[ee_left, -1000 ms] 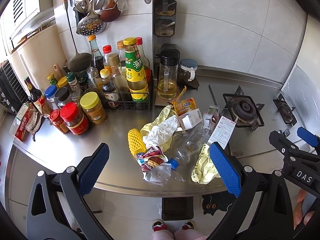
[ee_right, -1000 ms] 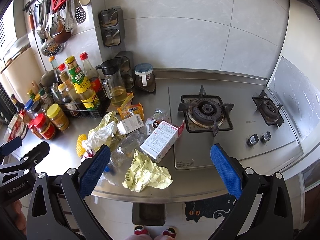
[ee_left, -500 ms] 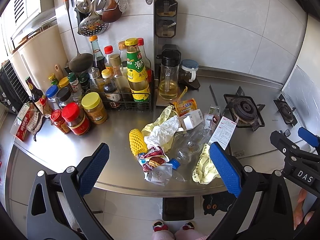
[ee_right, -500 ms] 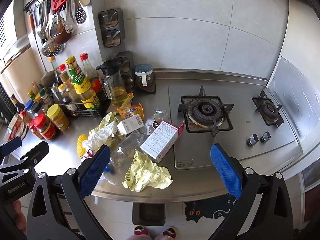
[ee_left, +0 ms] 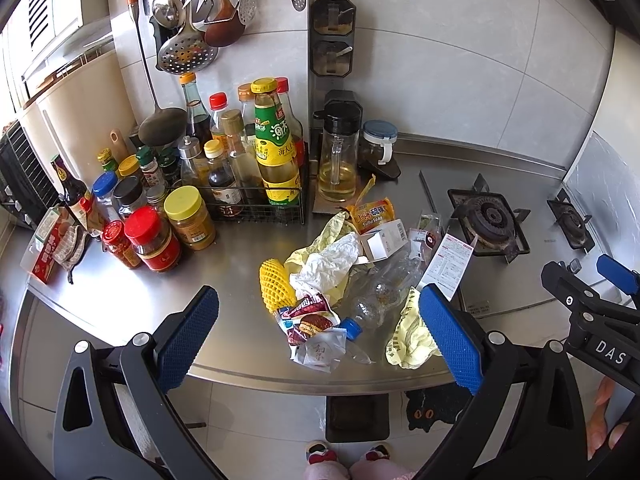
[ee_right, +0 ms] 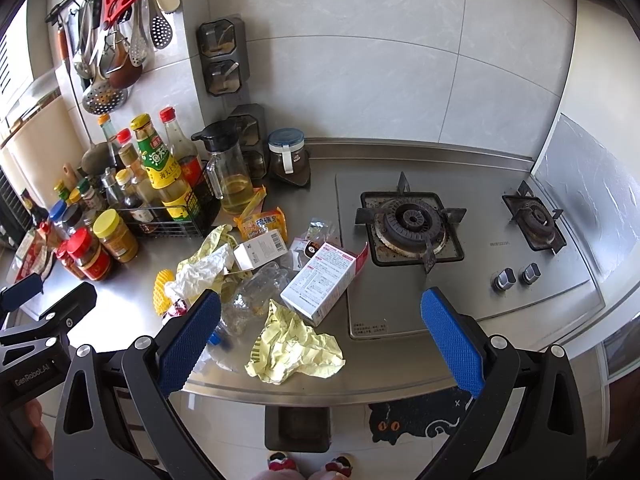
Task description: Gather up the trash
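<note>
Both claws hang wide open and empty above the surface [ee_right: 400,376] edge, the right claw [ee_right: 320,340] apparently nearer the crumpled yellow wrapper [ee_right: 294,346] lying just ahead between its fingers, left claw [ee_left: 316,344] over the snack packets [ee_left: 308,318].

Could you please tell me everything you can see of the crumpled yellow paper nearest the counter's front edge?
The yellow paper is a pale, thin sheet crushed into a loose wad, with dark print showing on its left folds. It lies on the steel counter near the front edge, just in front of the white box. Neither gripper touches it.
</note>
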